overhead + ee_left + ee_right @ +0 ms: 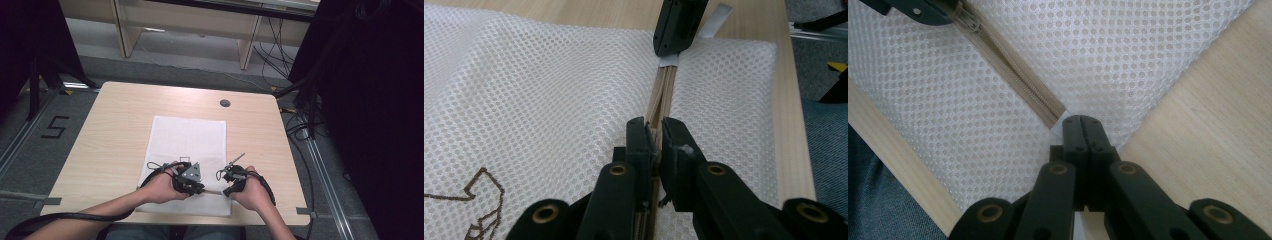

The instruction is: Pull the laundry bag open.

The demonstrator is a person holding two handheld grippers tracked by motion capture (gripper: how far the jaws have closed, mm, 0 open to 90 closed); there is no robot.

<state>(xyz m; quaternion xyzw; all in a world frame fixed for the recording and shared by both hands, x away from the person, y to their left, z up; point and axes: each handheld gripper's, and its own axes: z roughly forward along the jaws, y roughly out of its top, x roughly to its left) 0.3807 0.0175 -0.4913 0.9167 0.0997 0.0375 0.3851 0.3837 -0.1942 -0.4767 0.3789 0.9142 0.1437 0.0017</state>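
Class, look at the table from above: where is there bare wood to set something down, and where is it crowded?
Bare wood lies left of the white mesh bag, out to the table edge, right of it, and beyond it around the small round cap. It is crowded at the near edge, where the left gripper and right gripper both clamp the bag's zipper.

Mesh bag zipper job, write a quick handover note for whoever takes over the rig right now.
Left gripper: shut on the zipper, at or near its slider.
Right gripper: shut on the zipper's end, at the mesh bag's right edge.
The bag lies flat on the table, zipper along the near edge, stretched between the two grippers.
Done: both grips set.
Left: probably run the zipper along; which way, I cannot tell.
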